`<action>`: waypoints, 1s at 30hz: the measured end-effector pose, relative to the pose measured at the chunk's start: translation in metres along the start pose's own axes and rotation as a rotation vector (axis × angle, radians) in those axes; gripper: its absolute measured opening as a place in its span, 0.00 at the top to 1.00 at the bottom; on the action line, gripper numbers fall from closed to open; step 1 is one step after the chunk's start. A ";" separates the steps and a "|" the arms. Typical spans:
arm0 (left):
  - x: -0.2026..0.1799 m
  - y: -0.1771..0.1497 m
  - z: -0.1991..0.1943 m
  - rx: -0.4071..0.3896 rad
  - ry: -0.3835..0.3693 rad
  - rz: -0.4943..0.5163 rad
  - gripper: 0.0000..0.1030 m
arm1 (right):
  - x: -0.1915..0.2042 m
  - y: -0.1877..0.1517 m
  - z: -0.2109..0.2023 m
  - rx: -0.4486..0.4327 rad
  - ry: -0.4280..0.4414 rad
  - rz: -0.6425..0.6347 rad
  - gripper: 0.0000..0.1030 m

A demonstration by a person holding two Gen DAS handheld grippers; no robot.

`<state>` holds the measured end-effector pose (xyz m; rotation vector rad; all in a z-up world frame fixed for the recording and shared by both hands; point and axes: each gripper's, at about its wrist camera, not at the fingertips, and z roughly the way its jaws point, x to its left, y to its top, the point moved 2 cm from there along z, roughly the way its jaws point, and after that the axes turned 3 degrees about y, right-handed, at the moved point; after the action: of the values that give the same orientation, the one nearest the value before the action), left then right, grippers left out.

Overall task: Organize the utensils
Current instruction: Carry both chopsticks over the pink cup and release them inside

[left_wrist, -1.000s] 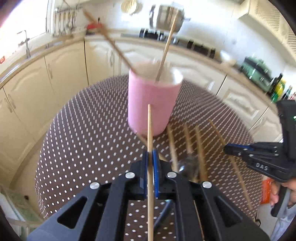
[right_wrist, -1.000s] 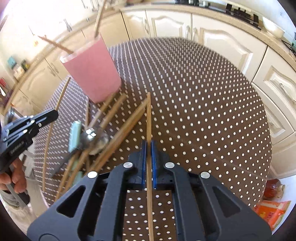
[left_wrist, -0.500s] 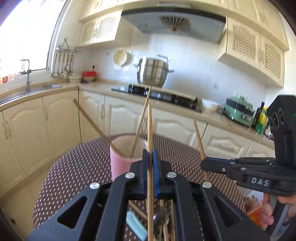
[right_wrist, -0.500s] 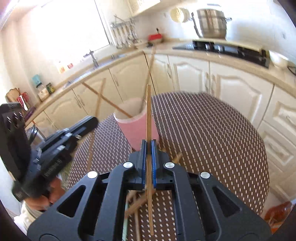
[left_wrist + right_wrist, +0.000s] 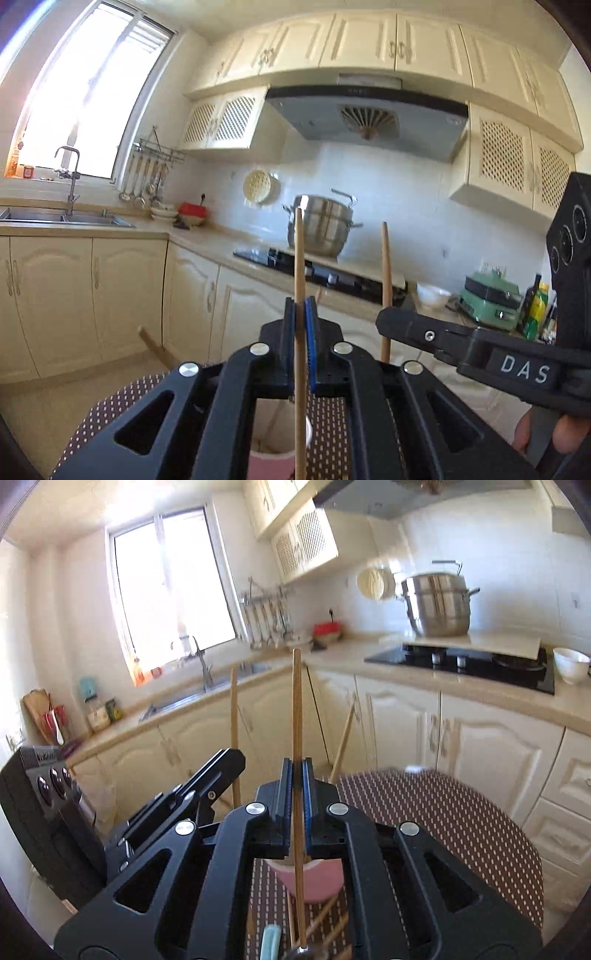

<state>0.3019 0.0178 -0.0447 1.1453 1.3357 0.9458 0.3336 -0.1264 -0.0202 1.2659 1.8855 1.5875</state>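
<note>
One wooden chopstick [image 5: 300,273] stands upright, pinched between the blue pads of the left tongs [image 5: 300,325], its lower end hanging over the open mouth of the pink cup [image 5: 273,463]. A second chopstick [image 5: 297,716] stands just as upright in the right tongs [image 5: 296,786], its tip reaching down past the cup's [image 5: 314,880] rim. The cup sits on the dotted brown table [image 5: 461,830]; two sticks [image 5: 343,734] already lean out of it. More chopsticks [image 5: 325,915] and a pale green handled utensil [image 5: 271,939] lie loose on the table just in front of the cup.
</note>
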 end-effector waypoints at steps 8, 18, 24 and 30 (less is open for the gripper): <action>0.010 0.020 0.016 -0.153 0.064 -0.054 0.94 | 0.005 0.024 0.015 -0.158 0.006 -0.008 0.95; 0.017 0.009 0.038 -0.197 0.121 -0.052 0.94 | -0.010 0.015 0.040 -0.201 -0.031 0.000 0.95; 0.020 -0.002 0.041 -0.131 0.115 -0.030 0.94 | -0.014 -0.001 0.045 -0.164 -0.028 0.003 0.95; 0.026 -0.011 0.033 -0.085 0.115 -0.023 0.94 | -0.013 -0.013 0.038 -0.149 -0.045 0.001 0.95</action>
<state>0.3346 0.0382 -0.0645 1.0214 1.3837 1.0550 0.3637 -0.1140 -0.0471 1.2283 1.7054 1.6530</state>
